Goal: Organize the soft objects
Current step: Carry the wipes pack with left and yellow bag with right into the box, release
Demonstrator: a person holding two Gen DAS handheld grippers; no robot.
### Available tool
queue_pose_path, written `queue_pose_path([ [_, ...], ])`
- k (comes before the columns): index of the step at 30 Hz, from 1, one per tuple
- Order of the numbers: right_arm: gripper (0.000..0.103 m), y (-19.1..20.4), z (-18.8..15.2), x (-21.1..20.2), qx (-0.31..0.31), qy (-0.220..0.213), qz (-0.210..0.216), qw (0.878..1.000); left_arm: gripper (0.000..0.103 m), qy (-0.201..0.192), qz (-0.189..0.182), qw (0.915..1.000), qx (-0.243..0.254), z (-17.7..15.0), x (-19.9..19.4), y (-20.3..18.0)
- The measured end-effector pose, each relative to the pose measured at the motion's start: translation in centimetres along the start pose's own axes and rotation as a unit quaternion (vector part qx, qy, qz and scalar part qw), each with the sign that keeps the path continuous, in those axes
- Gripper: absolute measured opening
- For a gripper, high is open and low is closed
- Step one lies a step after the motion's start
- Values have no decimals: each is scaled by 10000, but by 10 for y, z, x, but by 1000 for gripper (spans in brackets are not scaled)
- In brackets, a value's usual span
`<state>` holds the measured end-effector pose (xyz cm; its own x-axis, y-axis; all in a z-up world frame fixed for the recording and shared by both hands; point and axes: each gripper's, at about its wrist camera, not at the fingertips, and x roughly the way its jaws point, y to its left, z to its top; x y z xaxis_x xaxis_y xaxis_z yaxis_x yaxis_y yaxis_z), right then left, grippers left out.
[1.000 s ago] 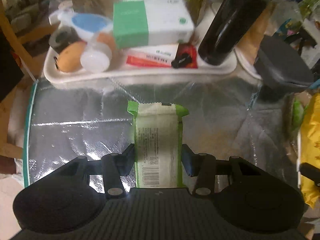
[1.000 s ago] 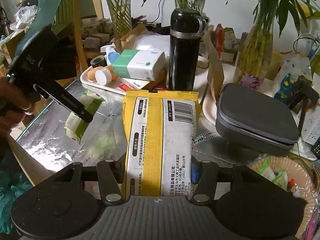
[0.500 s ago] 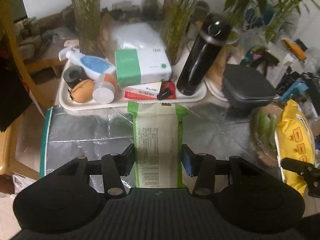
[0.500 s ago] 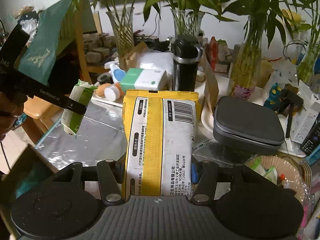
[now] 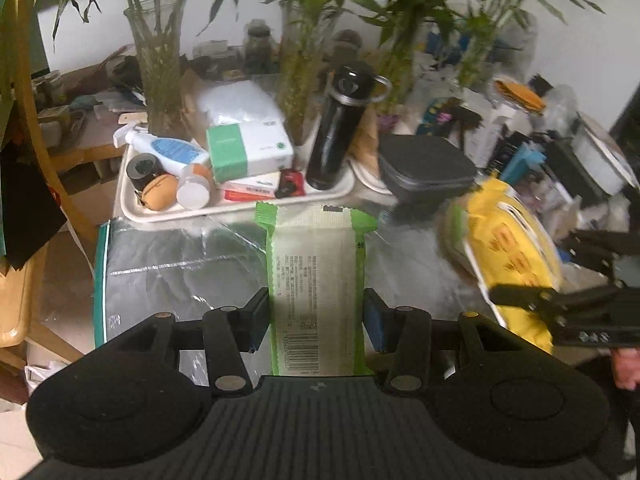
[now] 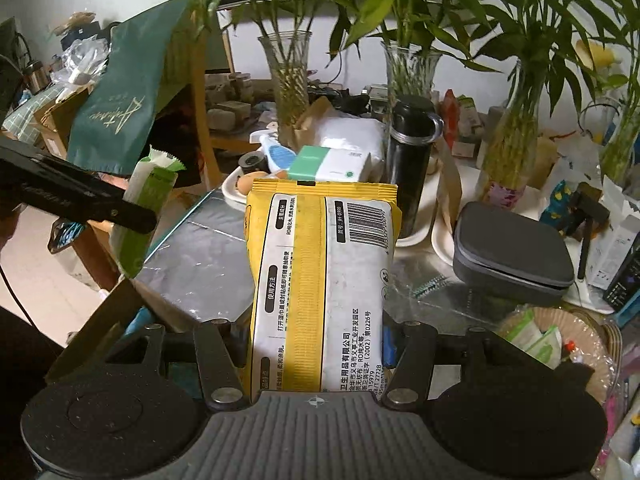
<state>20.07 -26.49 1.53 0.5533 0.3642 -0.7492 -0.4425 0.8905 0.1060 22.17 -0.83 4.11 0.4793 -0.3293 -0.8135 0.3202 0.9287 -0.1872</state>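
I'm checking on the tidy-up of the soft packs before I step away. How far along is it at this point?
Done: both packs are picked up. In hand: the left claw grips the green wipes pack, the right claw the yellow wipes pack, both held above the silver sheet. Left: neither is set down, and nothing shows where they go. Small packets lie in the wicker basket.

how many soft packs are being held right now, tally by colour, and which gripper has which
green wipes pack: 1, clamped in the left gripper
yellow wipes pack: 1, clamped in the right gripper
total: 2 packs held, both lifted clear of the silver table cover
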Motion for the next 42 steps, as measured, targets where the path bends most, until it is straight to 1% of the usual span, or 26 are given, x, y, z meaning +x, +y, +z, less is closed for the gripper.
queue_pose_path([
  [7, 59, 11, -12, -16, 4, -27, 59, 10000, 47, 174, -194, 9996, 71, -28, -17, -6],
  [12, 59, 20, -22, -29, -18, -61, 71, 10000, 47, 419, -378, 9984, -61, -50, -17, -4],
  [15, 59, 24, -27, -34, -17, -55, 81, 10000, 47, 590, -397, 9972, -217, -63, -10, 1],
  [17, 59, 26, -32, -36, -11, -46, 105, 9999, 48, 759, -485, 9944, -557, -71, -3, 8],
  [19, 59, 29, -38, -36, 0, -16, 102, 9999, 48, 764, -578, 9927, -731, -78, 0, 13],
  [20, 59, 30, -41, -36, 6, 7, 105, 9999, 50, 698, -624, 9926, -770, -82, 0, 14],
  [23, 59, 33, -51, -35, 19, 60, 144, 9999, 62, 526, -764, 9920, -853, -91, -7, 15],
  [25, 59, 35, -56, -34, 24, 86, 156, 9998, 63, 338, -739, 9932, -831, -97, -14, 12],
  [29, 59, 39, -65, -34, 16, 133, 186, 9997, 63, -209, -456, 9971, -573, -109, -33, 3],
  [32, 59, 43, -69, -34, -34, 153, 193, 9997, 63, -503, -312, 9973, -430, -117, -43, -1],
  [36, 59, 48, -72, -31, -44, 187, 204, 9996, 64, -772, -116, 9961, -422, -123, -50, 0],
  [39, 59, 52, -75, -29, -69, 203, 208, 9996, 64, -980, 173, 9944, -360, -130, -54, -3],
  [42, 59, 56, -76, -28, -121, 227, 273, 9993, 65, -1124, 264, 9927, -342, -137, -56, -2],
])
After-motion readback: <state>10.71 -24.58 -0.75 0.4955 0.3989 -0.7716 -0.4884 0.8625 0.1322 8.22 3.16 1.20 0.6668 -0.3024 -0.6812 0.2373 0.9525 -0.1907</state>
